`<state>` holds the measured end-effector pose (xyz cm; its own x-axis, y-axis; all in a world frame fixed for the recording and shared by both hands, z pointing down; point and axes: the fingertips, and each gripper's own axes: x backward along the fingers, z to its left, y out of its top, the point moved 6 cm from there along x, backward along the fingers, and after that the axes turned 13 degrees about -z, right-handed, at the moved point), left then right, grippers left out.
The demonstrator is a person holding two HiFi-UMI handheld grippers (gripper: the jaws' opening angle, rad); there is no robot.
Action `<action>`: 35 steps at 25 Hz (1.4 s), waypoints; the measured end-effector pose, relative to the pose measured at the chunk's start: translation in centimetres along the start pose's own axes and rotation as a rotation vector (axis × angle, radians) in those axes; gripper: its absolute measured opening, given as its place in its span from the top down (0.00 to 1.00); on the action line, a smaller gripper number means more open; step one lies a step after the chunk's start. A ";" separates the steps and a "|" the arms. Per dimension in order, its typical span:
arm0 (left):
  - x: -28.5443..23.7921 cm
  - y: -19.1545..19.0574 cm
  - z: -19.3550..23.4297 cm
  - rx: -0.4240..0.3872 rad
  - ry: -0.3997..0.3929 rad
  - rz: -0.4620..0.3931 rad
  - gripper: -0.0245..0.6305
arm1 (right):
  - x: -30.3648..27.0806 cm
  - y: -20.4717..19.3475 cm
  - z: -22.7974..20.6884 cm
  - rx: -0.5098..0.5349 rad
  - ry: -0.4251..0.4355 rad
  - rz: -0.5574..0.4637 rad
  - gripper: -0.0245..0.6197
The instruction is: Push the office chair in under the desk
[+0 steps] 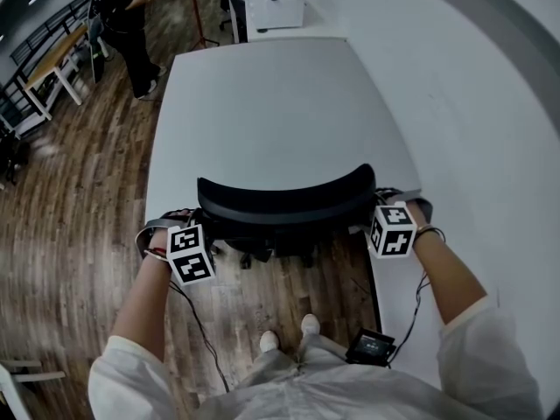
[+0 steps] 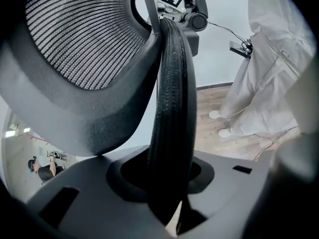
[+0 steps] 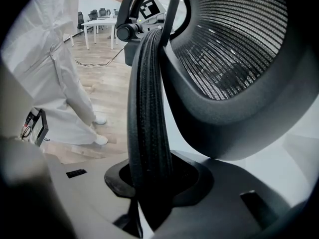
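The black office chair (image 1: 284, 201) stands at the near edge of the grey desk (image 1: 271, 112), its curved backrest top facing me and its seat hidden below. My left gripper (image 1: 185, 226) is shut on the backrest's left edge. My right gripper (image 1: 391, 203) is shut on its right edge. In the left gripper view the ribbed backrest rim (image 2: 169, 108) runs down between the jaws of the left gripper (image 2: 167, 180), with the mesh (image 2: 79, 39) beside it. The right gripper view shows the same rim (image 3: 147, 118) between the jaws of the right gripper (image 3: 149, 183).
A white wall runs along the desk's right side. A white cabinet (image 1: 276, 7) stands beyond the desk's far end. A person (image 1: 127, 24) stands on the wooden floor at far left, near tables (image 1: 48, 68). My shoes (image 1: 289, 332) are just behind the chair.
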<state>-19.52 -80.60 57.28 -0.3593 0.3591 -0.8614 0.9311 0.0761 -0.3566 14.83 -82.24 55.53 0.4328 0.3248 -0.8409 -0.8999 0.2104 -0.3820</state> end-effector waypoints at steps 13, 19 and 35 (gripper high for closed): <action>-0.3 -0.1 -0.3 0.035 0.008 0.010 0.78 | -0.4 -0.2 -0.3 0.012 0.014 0.004 0.76; -0.6 -0.2 -0.3 0.079 0.008 0.019 0.72 | -0.5 0.0 -0.3 -0.024 0.010 0.013 0.69; 0.6 1.3 -0.2 0.290 0.226 -0.064 0.25 | 2.6 -1.0 -0.3 -0.102 -0.118 0.021 0.45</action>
<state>-18.53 -80.10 56.40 -0.3628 0.5608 -0.7443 0.8393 -0.1505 -0.5225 16.79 -81.88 53.62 0.4116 0.4351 -0.8008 -0.9070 0.1092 -0.4068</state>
